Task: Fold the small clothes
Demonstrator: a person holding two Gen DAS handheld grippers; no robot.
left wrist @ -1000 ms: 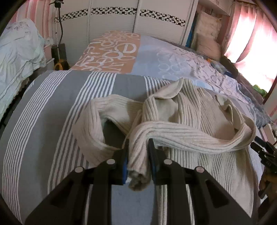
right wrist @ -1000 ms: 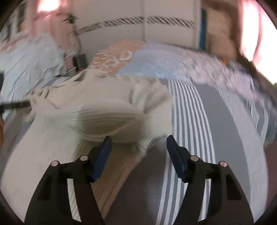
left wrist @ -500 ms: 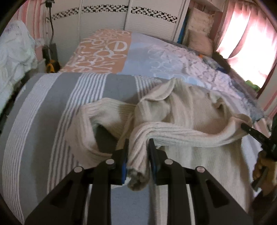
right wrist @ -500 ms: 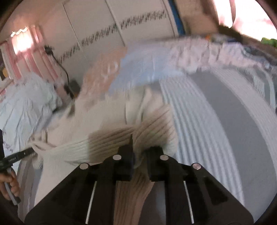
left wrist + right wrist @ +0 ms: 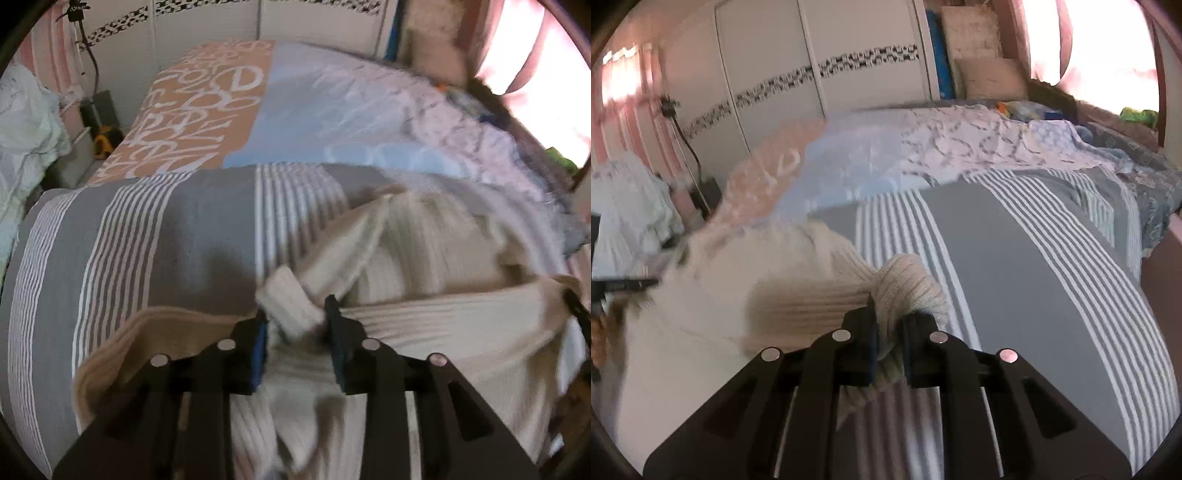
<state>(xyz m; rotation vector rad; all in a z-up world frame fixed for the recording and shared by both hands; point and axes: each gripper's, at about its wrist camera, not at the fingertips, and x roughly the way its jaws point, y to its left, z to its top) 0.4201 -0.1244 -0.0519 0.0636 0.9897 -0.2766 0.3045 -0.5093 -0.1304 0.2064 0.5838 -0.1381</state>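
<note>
- While both views are blurred, a cream ribbed sweater lies on a grey-and-white striped cover, spread over the bed.
- Left gripper: the jaws are partly spread, with a cuff of the sweater between them; whether the pads press it cannot be told. The blue-lined fingers flank the cuff on either side.
- A sleeve runs from the left gripper to the right across the body of the sweater, raised above it.
- At the far right of the left view, the dark tip of the other tool meets the end of that sleeve.
- Right gripper: the jaws are pressed close, pinching a bunched fold of sweater; knit fabric bulges above and below the fingers.
- In the right view the rest of the sweater trails to the left, its far edge beside the tip of the left tool.
- Background: a patterned quilt beyond the striped cover, a white wardrobe behind, pink curtains at the window, pale crumpled bedding at left.
</note>
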